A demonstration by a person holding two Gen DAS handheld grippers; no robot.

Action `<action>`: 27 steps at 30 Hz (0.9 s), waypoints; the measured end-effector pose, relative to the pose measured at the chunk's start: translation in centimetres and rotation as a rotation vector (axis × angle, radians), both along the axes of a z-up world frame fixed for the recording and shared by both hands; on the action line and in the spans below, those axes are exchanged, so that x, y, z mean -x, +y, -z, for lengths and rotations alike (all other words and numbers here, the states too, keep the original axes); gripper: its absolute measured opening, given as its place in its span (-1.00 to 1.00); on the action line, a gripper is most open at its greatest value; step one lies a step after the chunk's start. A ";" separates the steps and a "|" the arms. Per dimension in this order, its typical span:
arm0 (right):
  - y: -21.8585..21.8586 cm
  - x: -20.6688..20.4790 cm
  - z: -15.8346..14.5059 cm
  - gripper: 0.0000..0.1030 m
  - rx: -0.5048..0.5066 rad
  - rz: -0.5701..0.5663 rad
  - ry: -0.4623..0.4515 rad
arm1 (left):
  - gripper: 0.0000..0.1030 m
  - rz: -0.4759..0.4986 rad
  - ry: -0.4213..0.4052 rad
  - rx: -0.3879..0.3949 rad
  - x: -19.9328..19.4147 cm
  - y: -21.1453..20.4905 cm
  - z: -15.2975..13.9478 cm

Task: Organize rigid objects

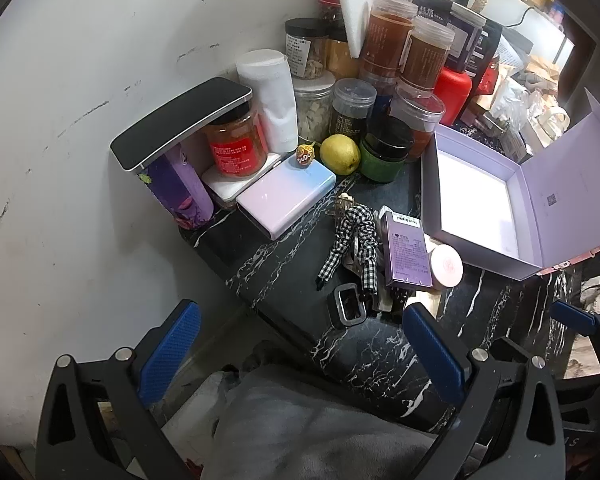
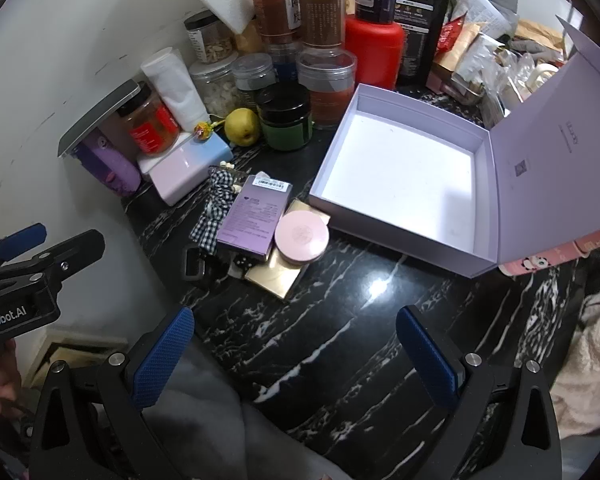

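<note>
An open lilac box (image 2: 400, 172) (image 1: 476, 200) stands empty on the black marble top, its lid tipped back to the right. Left of it lies a small heap: a purple carton (image 2: 252, 212) (image 1: 406, 252), a round pink compact (image 2: 302, 238) (image 1: 446, 266), a flat gold case (image 2: 276, 276), a checked fabric bow (image 2: 216, 200) (image 1: 352, 240) and a black rectangular clip (image 2: 194, 264) (image 1: 348, 306). My left gripper (image 1: 300, 354) hovers open just short of the heap. My right gripper (image 2: 296, 358) is open over bare marble in front of the box.
Jars, a red bottle (image 2: 374, 52) and bags crowd the back by the white wall. A pink-blue power bank (image 1: 288, 196), lollipop (image 1: 304, 155), yellow fruit (image 1: 340, 154) and green jar (image 1: 384, 152) sit behind the heap. The table's left edge drops off beside the wall.
</note>
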State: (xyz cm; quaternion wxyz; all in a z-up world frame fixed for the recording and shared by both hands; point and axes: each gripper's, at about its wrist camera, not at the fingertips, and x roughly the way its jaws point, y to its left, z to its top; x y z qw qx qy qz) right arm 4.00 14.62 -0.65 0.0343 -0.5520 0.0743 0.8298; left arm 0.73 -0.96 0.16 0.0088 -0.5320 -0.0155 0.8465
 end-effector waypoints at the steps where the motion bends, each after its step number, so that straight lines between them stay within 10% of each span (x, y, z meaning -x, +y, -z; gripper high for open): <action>1: -0.1 0.0 0.0 1.00 -0.001 -0.002 0.000 | 1.00 0.000 -0.001 -0.002 0.1 -0.1 0.0; 27: -0.4 0.1 -0.1 1.00 -0.002 -0.012 0.000 | 1.00 -0.008 -0.013 -0.021 -0.2 -1.2 0.3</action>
